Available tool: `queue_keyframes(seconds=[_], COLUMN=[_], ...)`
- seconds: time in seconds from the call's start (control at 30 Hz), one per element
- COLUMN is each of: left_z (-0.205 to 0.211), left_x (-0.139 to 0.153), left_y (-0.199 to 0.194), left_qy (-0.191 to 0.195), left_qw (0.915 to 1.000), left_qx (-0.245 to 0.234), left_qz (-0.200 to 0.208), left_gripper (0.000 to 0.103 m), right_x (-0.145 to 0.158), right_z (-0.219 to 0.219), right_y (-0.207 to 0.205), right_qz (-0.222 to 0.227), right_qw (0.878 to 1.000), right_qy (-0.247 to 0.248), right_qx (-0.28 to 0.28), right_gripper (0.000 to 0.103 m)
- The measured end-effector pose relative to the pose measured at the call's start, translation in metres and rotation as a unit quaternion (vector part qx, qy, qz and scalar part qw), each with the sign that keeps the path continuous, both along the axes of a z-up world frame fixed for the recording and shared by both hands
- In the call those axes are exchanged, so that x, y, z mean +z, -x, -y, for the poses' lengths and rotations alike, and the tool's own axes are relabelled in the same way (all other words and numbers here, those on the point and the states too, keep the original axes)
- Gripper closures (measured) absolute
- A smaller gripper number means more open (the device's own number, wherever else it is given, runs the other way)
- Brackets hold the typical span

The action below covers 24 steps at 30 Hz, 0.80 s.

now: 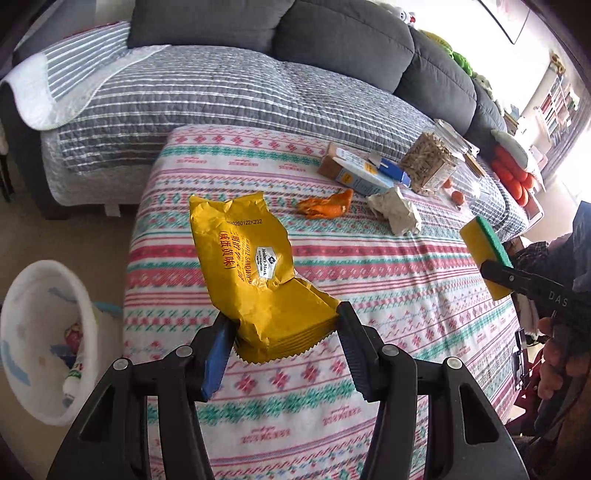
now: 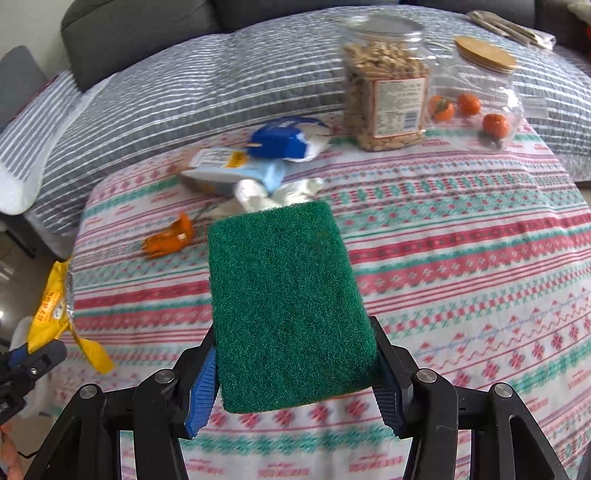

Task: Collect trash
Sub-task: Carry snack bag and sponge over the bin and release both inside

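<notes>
So the left gripper (image 1: 282, 328) is clamped on the bottom corner of a yellow snack wrapper (image 1: 255, 269), both blue pads pinching it, and the bag sticks up and away from the claw, lifted off the table. Looks to me like the carry step of the trash run: 1 piece is in hand and it needs to go in the bin.

The white trash bin (image 1: 44, 343) sits on the floor down and to the left of that claw, just off the table edge, with some packaging already inside. My guess is the next move is a swing left and down until the wrapper hangs over the rim, then let the pads part. The bag is light and crinkly, so it may cling to a pad or flutter wide.

The right gripper (image 2: 295, 369) is squeezed onto a green-and-yellow sponge (image 2: 288, 302), green scrubby side up, held above the cloth. Probably for wiping later, can't say for sure.

Further out ahead of both claws there's more trash: an orange peel (image 1: 327, 206), a crumpled tissue (image 1: 395, 214) just to its right, and beyond those some flattened blue cartons (image 1: 364, 171). Past them stand a jar of nuts (image 2: 384, 92) and a clear jar (image 2: 476, 88) with 3 small oranges, which I'd leave alone.

The table (image 1: 369, 295) wears a cloth in pink and teal bands. Behind it is a grey sofa (image 1: 332, 33) with a striped quilt (image 1: 221, 96) over the seat, and bright window light on the far right.
</notes>
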<state>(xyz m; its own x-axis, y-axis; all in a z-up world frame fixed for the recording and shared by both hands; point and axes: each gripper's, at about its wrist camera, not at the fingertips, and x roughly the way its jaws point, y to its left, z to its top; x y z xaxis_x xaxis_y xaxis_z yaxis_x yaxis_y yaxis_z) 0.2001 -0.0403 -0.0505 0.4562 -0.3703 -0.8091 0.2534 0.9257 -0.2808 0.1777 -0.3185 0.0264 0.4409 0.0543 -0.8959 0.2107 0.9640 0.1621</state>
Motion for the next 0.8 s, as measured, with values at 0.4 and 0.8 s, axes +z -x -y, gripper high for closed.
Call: queue_keyframes(seconds=[0.4, 0.8], left_z=[-0.085, -0.178], left_x=[0.000, -0.019], left_y=[0.029, 0.044], left_qy=[-0.023, -0.041], left_qw=[0.9985, 0.9919], left_qx=[0.050, 0.120], left_qz=[0.003, -0.013], left_gripper=[0.045, 0.045], right_x=[0.004, -0.004], right_z=[-0.060, -0.138], right_y=[0.005, -0.008], right_qz=[0.007, 0.010], right_qw=[0.998, 0.992], right_qy=[-0.011, -0.014], right_qx=[0.056, 0.125], right_gripper=[0.041, 0.041])
